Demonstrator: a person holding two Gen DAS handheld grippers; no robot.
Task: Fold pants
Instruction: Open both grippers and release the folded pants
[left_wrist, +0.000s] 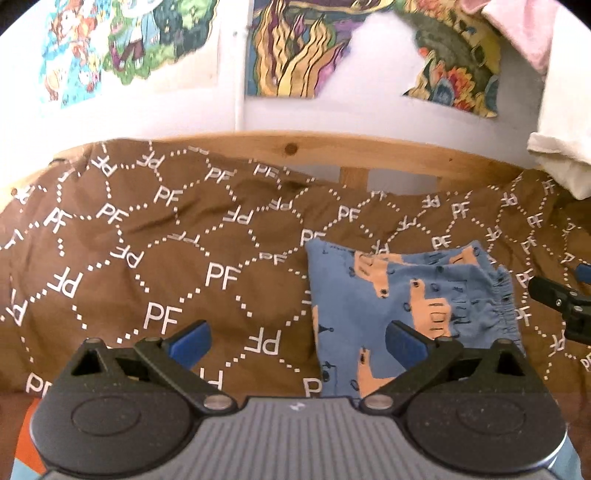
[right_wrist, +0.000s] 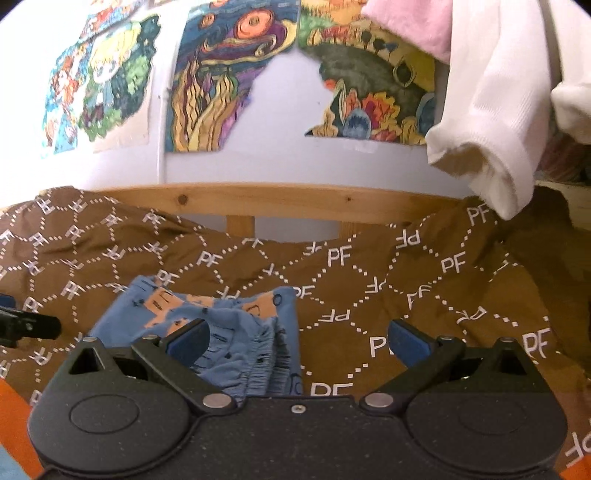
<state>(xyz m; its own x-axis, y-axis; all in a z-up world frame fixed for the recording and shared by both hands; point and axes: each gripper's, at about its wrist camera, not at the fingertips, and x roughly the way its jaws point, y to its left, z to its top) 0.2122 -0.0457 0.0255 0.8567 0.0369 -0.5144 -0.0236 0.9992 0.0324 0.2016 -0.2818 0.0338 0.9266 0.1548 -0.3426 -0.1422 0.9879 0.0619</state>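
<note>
Folded blue patterned pants (left_wrist: 406, 295) lie flat on the brown PF-lettered bedspread (left_wrist: 147, 258); left claw (left_wrist: 299, 341) and right claw (right_wrist: 299, 338) gape wide, empty, seemingly just above.

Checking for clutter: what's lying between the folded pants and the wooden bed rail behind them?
Only brown bedspread lies between the pants and the rail; both wrist views show it.

Both fisheye views are brightly and evenly lit, with soft shadows in the folds of the brown bedspread (left_wrist: 155, 236). The wall posters (right_wrist: 229, 74) are smeared by motion blur. Straight lines bow toward the rims, the wooden bed rail (left_wrist: 332, 147) curving, and corners go black
</note>
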